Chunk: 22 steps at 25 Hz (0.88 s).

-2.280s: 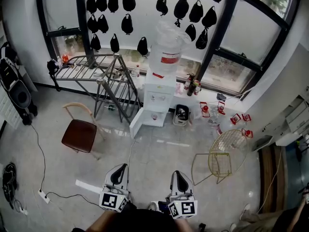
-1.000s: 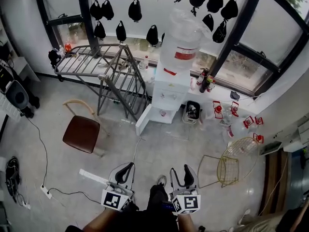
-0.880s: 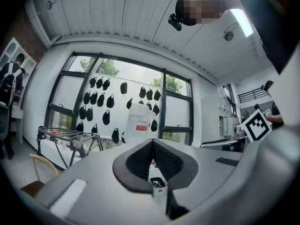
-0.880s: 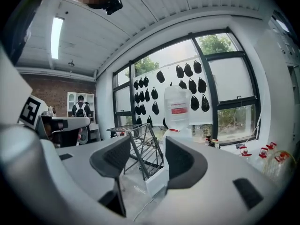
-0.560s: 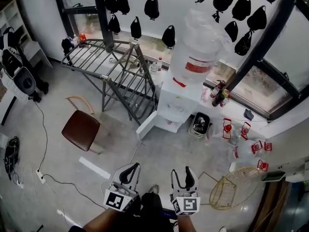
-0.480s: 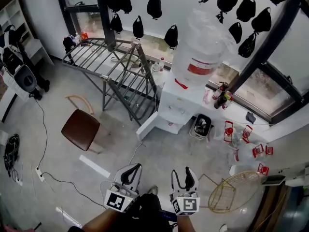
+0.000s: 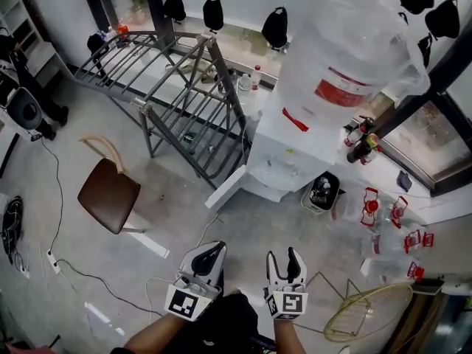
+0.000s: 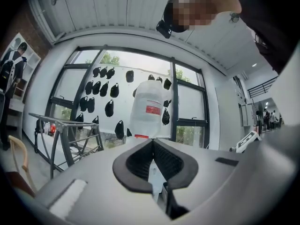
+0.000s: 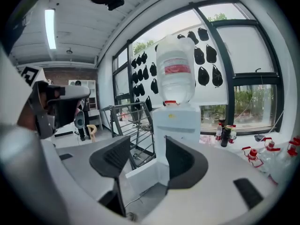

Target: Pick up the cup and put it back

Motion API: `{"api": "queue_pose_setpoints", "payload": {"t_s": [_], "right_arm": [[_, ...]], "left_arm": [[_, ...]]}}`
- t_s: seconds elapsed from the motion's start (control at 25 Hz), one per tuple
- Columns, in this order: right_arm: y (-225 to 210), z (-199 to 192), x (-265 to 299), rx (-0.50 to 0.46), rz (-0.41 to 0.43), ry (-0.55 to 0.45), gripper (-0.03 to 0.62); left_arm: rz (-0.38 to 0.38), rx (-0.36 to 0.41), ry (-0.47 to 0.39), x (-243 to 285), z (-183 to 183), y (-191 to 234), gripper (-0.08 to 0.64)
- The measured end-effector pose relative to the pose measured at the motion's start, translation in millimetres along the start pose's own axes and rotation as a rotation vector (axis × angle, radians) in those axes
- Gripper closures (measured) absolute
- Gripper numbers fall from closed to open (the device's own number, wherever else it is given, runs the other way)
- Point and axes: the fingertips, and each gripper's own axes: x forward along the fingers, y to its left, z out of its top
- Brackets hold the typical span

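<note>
Closer than half a second ago, the water dispenser [image 7: 295,147] and its big bottle [image 7: 346,57] now fill the head view's one-to-two o'clock, so the person is walking up to them.

From the grippers, a brown chair [image 7: 109,195] stands at ten o'clock and a metal drying rack [image 7: 177,80] at eleven. The left gripper [image 7: 210,251] has its jaws together on nothing. The right gripper [image 7: 284,257] has its jaws apart and empty, aimed at the dispenser.

No cup can be made out in any view. This looks like the approach step, with the pick not yet begun. The next move calls for finding the cup, probably near the dispenser, and bringing the open jaws around it.

The dispenser's open lower door [image 7: 228,188] juts out at twelve. A small bin [image 7: 321,192] sits at one o'clock and a gold wire seat [image 7: 369,312] at three, narrowing the path.
</note>
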Motion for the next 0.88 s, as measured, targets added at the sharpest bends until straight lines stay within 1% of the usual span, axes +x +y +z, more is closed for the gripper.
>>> {"api": "queue_pose_setpoints", "payload": {"t_s": [0.28,0.48,0.56,0.68,0.88], "right_arm": [[-41.5,-135.5,116.9,-0.008,-0.008,0.024,0.362],[-63.7,-229.5,182.7,0.016,-0.023,0.023,0.357],[-72.3,-266.7,207.6,0.01,-0.023,0.034,0.353],[-93.8,-314.1,246.2,-0.027,-0.026,0.047,0.345],[-125.2,-381.4,302.3,0.005,-0.054,0.061,0.337]], "left_arm": [[0.0,-0.012,-0.028,63.4,-130.7,46.8,0.554],[-0.008,-0.043,-0.04,88.8,-220.7,74.4,0.554],[-0.015,-0.045,-0.053,96.2,-249.9,84.2,0.554],[-0.027,-0.025,-0.07,109.0,-287.6,95.5,0.554],[-0.055,0.007,-0.085,132.9,-340.7,104.5,0.554]]}}
